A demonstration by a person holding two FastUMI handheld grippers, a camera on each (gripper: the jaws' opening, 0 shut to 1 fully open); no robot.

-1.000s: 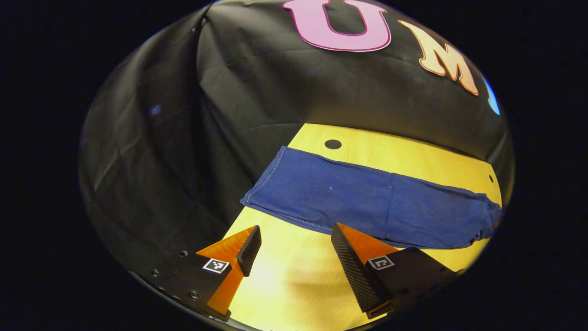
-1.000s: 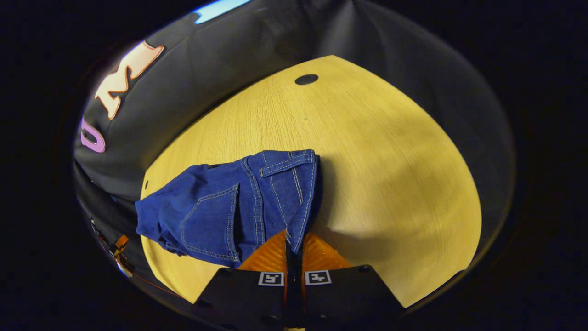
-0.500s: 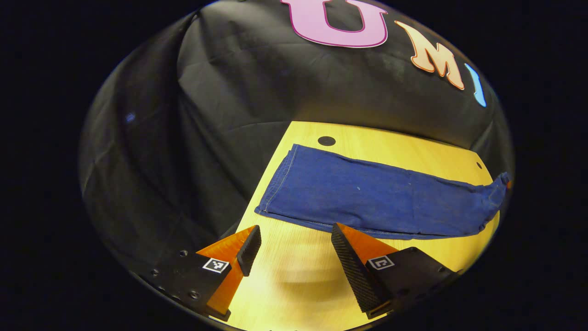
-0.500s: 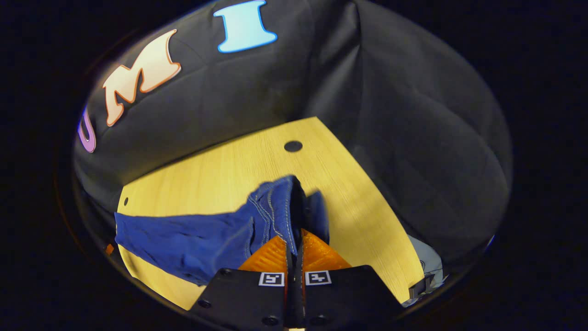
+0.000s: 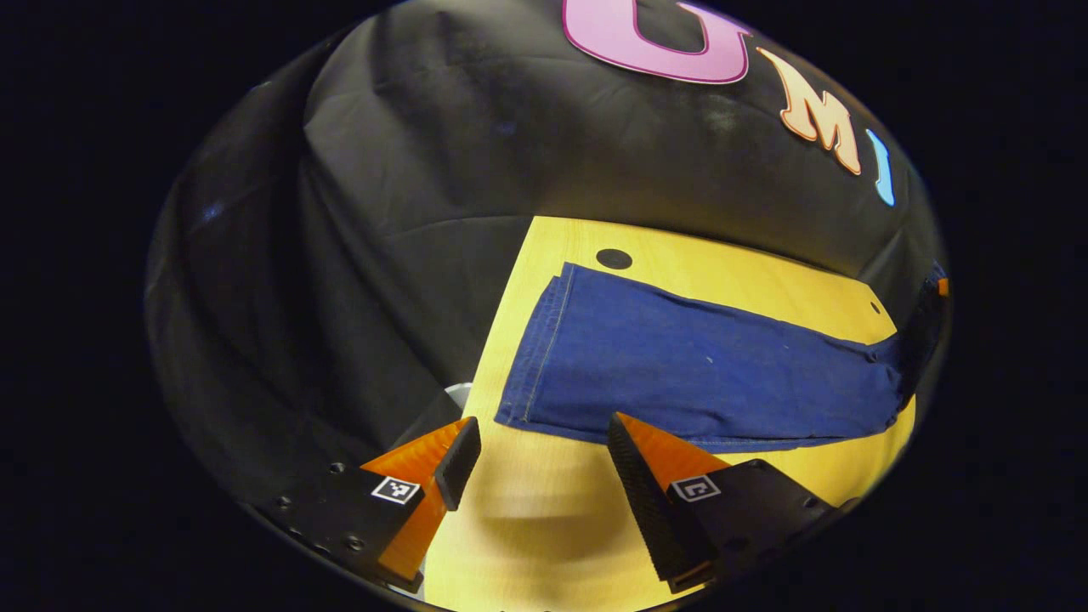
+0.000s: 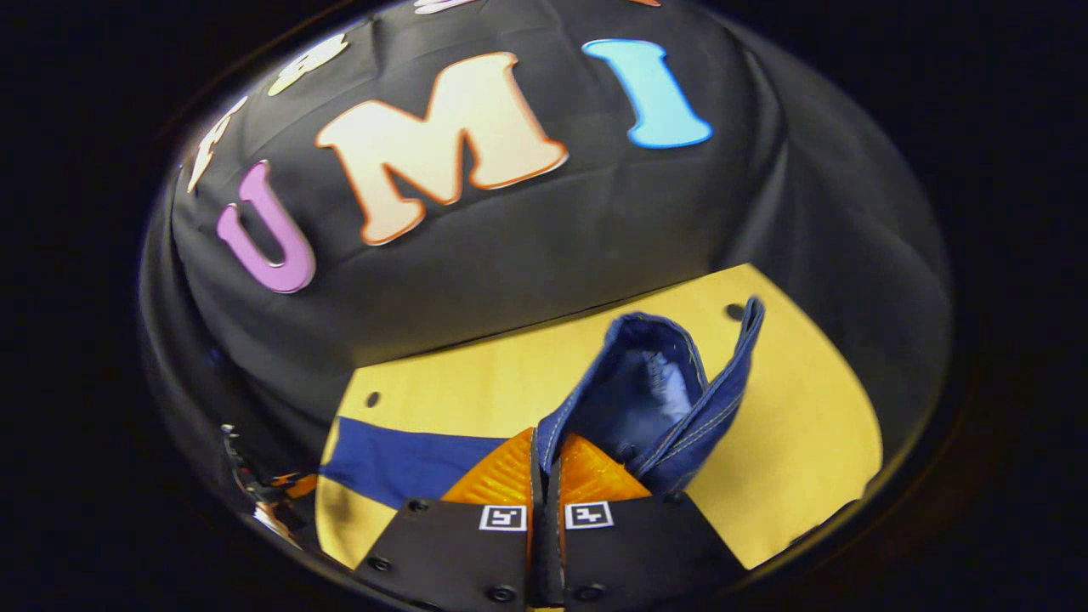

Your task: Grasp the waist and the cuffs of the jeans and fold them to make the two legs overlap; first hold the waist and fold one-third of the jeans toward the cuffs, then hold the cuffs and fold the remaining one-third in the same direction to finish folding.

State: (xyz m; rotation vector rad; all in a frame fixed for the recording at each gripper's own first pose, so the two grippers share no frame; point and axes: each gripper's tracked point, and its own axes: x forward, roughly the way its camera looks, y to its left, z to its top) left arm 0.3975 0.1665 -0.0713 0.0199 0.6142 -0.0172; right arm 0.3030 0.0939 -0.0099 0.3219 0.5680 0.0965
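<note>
We count one pair of jeans (image 5: 697, 374), a single blue garment with its two legs lying as one layer. We count one tabletop (image 5: 544, 544) of pale wood under it. In that tabletop we see two dark holes (image 5: 614, 258) from the left gripper view, one large and one small. We count two hand-held grippers: the left hand-held gripper (image 5: 535, 467) and the right hand-held gripper (image 6: 546, 463), each with two fingers.

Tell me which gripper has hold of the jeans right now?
The right gripper: its fingers are closed on the waist end of the jeans, lifting it off the table. The left gripper is open above bare table beside the cuffs.
</note>
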